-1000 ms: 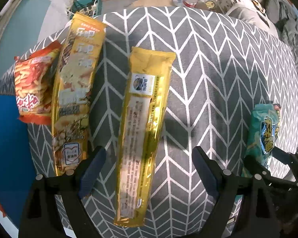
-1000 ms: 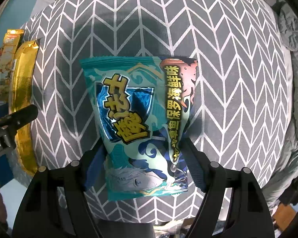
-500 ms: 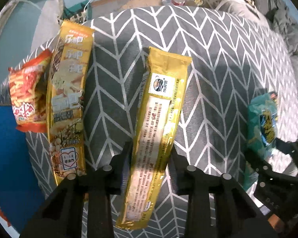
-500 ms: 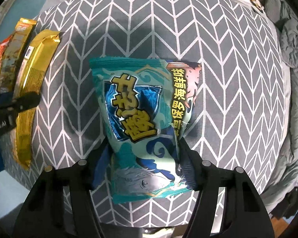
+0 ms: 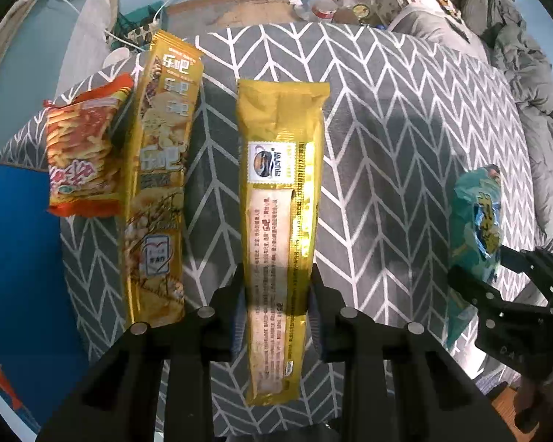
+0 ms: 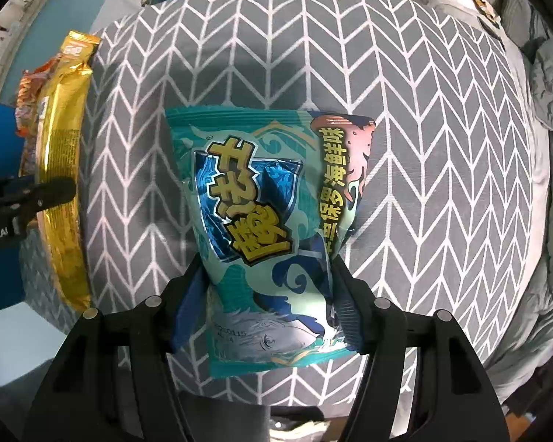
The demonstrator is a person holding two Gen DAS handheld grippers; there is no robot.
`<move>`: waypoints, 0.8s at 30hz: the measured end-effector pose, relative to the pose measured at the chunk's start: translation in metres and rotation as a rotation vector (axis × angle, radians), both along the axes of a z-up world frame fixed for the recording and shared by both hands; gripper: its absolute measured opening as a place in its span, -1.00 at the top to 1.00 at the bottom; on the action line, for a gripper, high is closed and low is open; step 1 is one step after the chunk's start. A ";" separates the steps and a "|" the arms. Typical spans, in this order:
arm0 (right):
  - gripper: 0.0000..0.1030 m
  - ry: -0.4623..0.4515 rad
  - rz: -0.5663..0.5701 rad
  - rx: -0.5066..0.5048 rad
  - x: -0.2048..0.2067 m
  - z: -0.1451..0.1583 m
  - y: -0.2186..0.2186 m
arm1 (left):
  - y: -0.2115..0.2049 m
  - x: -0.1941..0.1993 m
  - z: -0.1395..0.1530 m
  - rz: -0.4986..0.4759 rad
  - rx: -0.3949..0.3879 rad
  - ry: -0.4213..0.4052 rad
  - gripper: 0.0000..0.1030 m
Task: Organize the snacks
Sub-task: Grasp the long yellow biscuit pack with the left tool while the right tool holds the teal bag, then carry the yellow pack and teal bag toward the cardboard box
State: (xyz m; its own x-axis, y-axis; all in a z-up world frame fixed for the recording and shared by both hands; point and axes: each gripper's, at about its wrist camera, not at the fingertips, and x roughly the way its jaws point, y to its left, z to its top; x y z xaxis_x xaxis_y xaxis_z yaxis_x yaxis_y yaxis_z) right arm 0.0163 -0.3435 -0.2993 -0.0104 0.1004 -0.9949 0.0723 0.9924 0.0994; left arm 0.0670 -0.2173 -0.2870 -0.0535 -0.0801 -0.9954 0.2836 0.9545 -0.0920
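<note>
My left gripper is shut on a long gold snack pack, held above the grey chevron cloth. To its left lie a second long gold pack with printed snacks and a small orange bag. My right gripper is shut on a teal snack bag, squeezing its lower part and holding it above the cloth. The teal bag also shows in the left wrist view, and the gold pack in the right wrist view.
The cloth-covered round table has a blue surface past its left edge. Grey bedding lies to the right. Clutter and cables sit beyond the far edge.
My left gripper closed from wide open onto the gold pack and lifted it. My right gripper tightened on the teal bag and raised it.
</note>
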 end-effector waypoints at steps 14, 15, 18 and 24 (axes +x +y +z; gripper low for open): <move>-0.25 -0.070 0.052 0.035 -0.001 0.060 0.002 | 0.015 -0.021 0.055 -0.051 -0.049 -0.069 0.44; -0.25 -0.073 0.054 0.038 0.000 0.064 0.003 | 0.016 -0.022 0.058 -0.052 -0.051 -0.069 0.44; -0.25 -0.087 0.066 0.039 0.000 0.081 0.012 | 0.025 -0.024 0.068 -0.047 -0.061 -0.075 0.44; -0.25 -0.117 0.097 0.054 0.006 0.108 0.022 | 0.048 -0.027 0.095 -0.010 -0.089 -0.121 0.44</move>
